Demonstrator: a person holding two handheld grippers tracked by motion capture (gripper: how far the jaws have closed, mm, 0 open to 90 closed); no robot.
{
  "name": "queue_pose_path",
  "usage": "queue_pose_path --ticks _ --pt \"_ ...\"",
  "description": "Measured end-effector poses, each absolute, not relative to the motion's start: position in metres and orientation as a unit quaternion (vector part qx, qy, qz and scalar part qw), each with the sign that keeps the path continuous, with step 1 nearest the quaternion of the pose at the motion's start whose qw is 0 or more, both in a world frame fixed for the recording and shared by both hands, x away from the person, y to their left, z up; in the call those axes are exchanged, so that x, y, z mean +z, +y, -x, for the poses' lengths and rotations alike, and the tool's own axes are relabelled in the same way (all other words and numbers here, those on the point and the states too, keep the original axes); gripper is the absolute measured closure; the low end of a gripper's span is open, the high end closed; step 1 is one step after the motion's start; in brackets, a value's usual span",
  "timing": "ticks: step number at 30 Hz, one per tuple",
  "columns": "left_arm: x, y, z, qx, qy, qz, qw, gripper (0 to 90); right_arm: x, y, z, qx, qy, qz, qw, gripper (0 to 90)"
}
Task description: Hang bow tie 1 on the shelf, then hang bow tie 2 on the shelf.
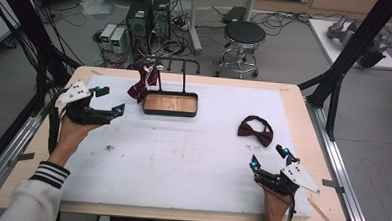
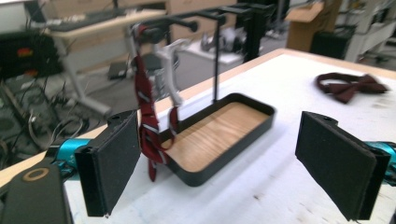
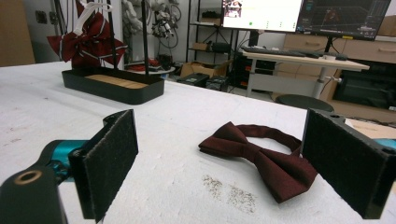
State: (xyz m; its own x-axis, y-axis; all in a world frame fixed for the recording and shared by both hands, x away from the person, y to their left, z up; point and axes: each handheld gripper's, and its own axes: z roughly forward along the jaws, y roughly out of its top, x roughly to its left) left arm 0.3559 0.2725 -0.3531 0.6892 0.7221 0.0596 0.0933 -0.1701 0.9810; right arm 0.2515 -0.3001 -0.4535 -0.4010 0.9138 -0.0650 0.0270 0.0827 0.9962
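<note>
High view: fixed overhead cam at near table edge, facing fwd and down over whole table (image 1: 294,102).
Left gripper view: low, close, faces tray stand (image 2: 219,140) at far edge.
Right gripper view: low near surface, close to bow tie (image 3: 261,156).
Shared by all three: tray stand, bow tie.

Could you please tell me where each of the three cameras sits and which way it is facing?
High view: above the person's side, looking forward and down on the table; both forearms, left claw, right claw.
Left gripper view: on the left claw, facing the tray stand and hung striped bow.
Right gripper view: on the right claw, facing the bow tie.
All three share stand and bow tie.
</note>
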Motion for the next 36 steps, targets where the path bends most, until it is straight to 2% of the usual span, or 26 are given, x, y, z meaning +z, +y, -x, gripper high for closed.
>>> queue_pose_path --ticks 14,20,36 --pt "-0.398 0.28 -0.297 0.274 0.268 -0.677 0.628 14.6 -0.453 -0.3 -0.251 0.558 0.619 -0.382 0.398 10.2" --pt "-0.412 0.284 -0.29 0.274 0.271 -0.672 0.633 14.6 -0.454 -0.3 -0.251 0.557 0.619 -0.383 0.4 10.2" --pt "-0.415 0.288 -0.29 0.281 0.274 -0.673 0.627 14.8 -0.453 -0.301 -0.252 0.56 0.618 -0.384 0.397 10.2"
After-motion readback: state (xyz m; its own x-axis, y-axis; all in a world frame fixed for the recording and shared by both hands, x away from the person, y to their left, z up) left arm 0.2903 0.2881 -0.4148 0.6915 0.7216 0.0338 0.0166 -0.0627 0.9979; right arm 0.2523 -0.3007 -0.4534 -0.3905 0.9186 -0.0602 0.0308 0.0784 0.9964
